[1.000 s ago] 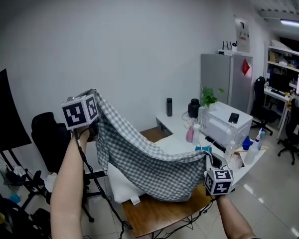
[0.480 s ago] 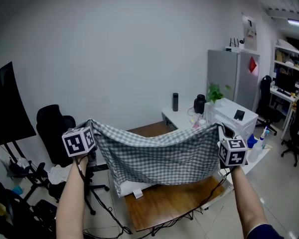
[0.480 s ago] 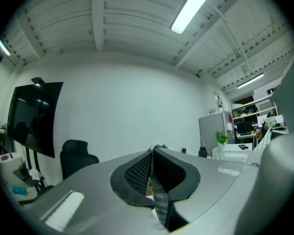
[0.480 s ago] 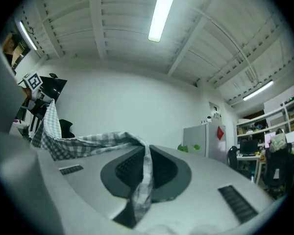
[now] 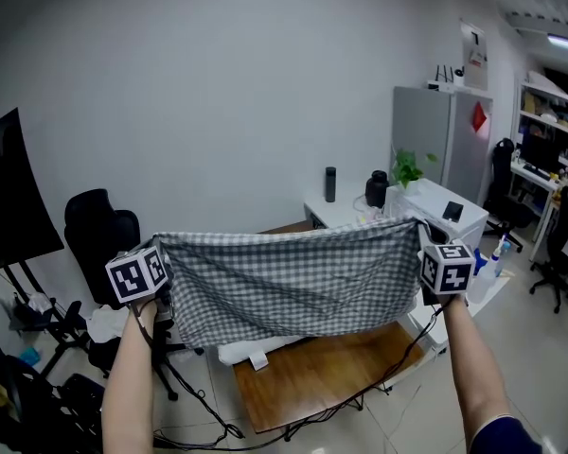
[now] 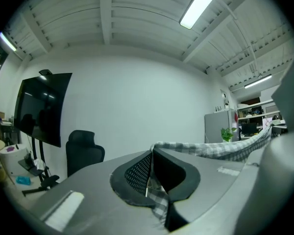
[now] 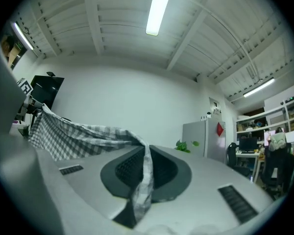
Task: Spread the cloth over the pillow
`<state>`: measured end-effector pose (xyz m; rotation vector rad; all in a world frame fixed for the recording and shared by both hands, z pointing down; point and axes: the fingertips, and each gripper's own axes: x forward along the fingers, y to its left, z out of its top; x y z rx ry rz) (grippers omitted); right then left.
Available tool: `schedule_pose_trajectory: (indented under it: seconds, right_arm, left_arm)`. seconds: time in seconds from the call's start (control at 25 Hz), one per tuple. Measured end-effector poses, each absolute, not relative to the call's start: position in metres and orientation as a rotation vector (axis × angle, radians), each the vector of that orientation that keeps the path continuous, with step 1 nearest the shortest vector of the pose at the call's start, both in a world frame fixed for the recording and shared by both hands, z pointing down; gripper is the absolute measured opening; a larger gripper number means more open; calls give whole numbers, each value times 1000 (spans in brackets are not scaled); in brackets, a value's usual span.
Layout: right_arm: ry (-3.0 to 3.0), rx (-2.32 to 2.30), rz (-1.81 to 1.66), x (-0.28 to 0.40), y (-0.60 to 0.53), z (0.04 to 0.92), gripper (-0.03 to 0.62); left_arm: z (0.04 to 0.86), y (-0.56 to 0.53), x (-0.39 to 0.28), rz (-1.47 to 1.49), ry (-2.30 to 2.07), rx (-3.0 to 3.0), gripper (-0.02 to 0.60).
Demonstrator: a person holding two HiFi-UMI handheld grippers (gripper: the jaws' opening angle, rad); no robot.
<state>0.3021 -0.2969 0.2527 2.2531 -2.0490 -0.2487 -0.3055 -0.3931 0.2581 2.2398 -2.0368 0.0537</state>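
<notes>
One pillow is borne by one wooden surface in an office. One cloth is clenched in the jaws of left gripper and right gripper.

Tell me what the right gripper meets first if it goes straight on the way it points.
Past the cloth it clamps, the right gripper looks free until the white wall, left of the fridge; depth is unclear.

I have raised my right gripper from down by the wooden table and lowered my left gripper, so the two now sit level. The grey-and-white checked cloth, which sagged in a slanting drape, is now a wide, flat band between them. It hides most of the white pillow.
</notes>
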Motion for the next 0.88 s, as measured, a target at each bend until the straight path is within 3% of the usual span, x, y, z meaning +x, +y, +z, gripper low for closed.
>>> schedule_pose_trajectory:
  seconds: [0.88]
  right_arm:
    - [-2040, 2249, -339, 310, -393, 197, 31]
  left_arm:
    - [198, -451, -308, -123, -2105, 2266, 13]
